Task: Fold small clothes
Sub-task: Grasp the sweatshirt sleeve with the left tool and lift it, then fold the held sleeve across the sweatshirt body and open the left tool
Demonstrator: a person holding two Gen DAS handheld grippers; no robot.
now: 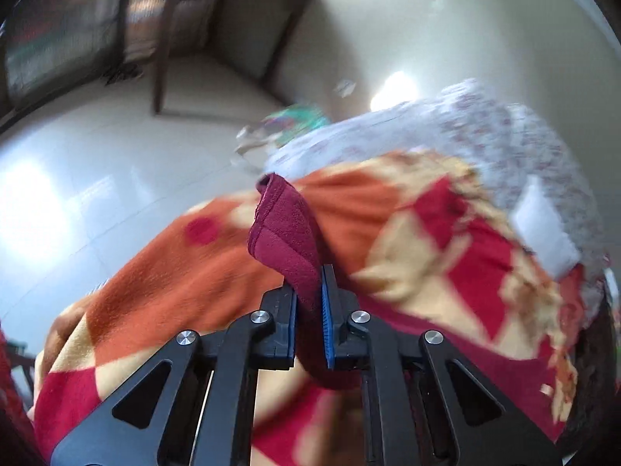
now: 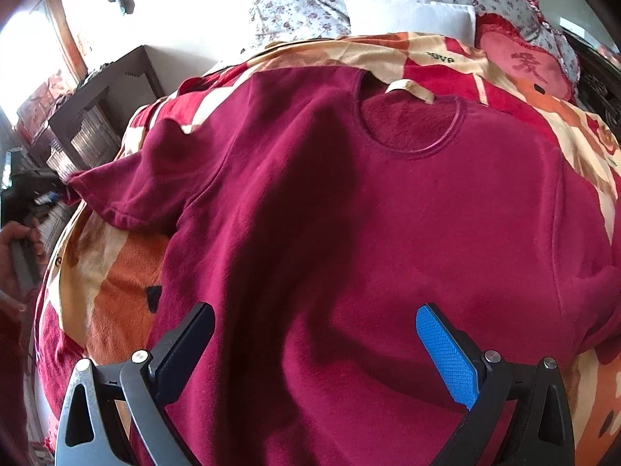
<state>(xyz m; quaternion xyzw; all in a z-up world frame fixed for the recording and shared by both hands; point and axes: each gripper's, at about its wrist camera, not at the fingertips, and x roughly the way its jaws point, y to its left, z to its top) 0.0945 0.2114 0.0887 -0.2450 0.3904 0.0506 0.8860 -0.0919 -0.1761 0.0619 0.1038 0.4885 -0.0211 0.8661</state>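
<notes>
Lying spread flat, front up, on the orange, red and cream patterned fleece blanket [image 2: 116, 272] covering the bed: the dark maroon fleece short-sleeved shirt [image 2: 388, 233], round neckline [image 2: 411, 128] pointing toward the far pillows.

Hovering over the shirt's lower hem, the right tool [image 2: 316, 353], jaws spread wide and released, blue pad [image 2: 446, 357] clear of the fabric on one side, black finger [image 2: 186, 345] on the other, nothing pinched between them.

Clenching tight on a fold of the same maroon fabric [image 1: 287, 240]: the left tool [image 1: 309, 310], cloth sticking up out of the narrow gap between its fingers, blue pad [image 1: 326, 326] pressing against it. Blurring hard, the whole left view.

Beyond the shirt's neckline, sitting at the head of the bed: a white floral-print quilt [image 2: 295, 11], a plain white pillow [image 2: 407, 15] and a red heart-shaped cushion with a character on it [image 2: 520, 62].

Left of the shirt's sleeve [image 2: 128, 194], off the bed's edge, standing on the pale tiled floor [image 1: 116, 163]: a dark wooden side table [image 2: 104, 93]. At the far left rim, gripping a tool handle: a hand [image 2: 15, 256].
</notes>
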